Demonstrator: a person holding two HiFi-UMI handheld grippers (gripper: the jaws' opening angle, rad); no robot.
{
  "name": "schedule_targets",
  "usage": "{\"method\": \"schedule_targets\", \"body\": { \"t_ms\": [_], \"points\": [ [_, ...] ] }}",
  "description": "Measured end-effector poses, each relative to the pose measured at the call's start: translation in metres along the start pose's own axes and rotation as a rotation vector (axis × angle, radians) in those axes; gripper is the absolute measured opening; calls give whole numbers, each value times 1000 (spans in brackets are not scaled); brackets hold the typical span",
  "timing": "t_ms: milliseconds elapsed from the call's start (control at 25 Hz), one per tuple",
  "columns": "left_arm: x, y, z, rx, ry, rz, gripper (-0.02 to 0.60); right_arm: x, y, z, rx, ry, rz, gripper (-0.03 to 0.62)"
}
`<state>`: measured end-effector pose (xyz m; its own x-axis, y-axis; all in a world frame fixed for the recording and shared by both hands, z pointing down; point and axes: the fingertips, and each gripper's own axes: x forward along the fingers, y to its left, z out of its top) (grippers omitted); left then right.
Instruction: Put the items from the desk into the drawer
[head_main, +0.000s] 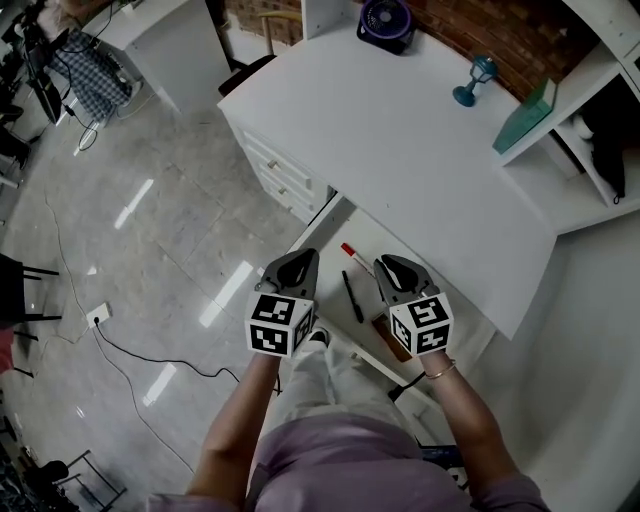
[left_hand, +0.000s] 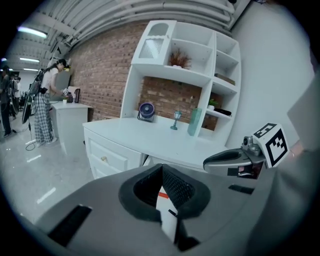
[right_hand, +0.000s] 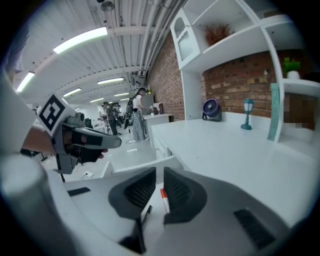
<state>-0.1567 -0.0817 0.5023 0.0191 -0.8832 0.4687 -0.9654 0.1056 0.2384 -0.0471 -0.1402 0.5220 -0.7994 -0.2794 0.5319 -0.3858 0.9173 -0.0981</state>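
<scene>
Two pens, a red-capped white marker (head_main: 358, 260) and a slim black pen (head_main: 353, 297), already lay in the open white drawer (head_main: 345, 225) below the white tabletop (head_main: 400, 150), just under the empty left hand-held gripper (head_main: 307, 257), pinched together, and the equally empty right hand-held gripper (head_main: 383, 263), barely parted, so little seemed left.

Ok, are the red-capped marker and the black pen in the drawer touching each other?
Apart. The right gripper view shows bare drawer floor between the red-capped marker and the black pen.
</scene>
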Motion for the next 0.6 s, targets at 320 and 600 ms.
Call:
{"method": "schedule_targets", "body": {
  "t_ms": [320, 600],
  "points": [
    [-6, -15, 11, 40, -21, -40, -2, -39, -5, 23, 74, -113, -68, 32],
    [-10, -31, 19, 69, -34, -81, -2, -73, -10, 31, 108, -179, -132, 25]
  ]
}}
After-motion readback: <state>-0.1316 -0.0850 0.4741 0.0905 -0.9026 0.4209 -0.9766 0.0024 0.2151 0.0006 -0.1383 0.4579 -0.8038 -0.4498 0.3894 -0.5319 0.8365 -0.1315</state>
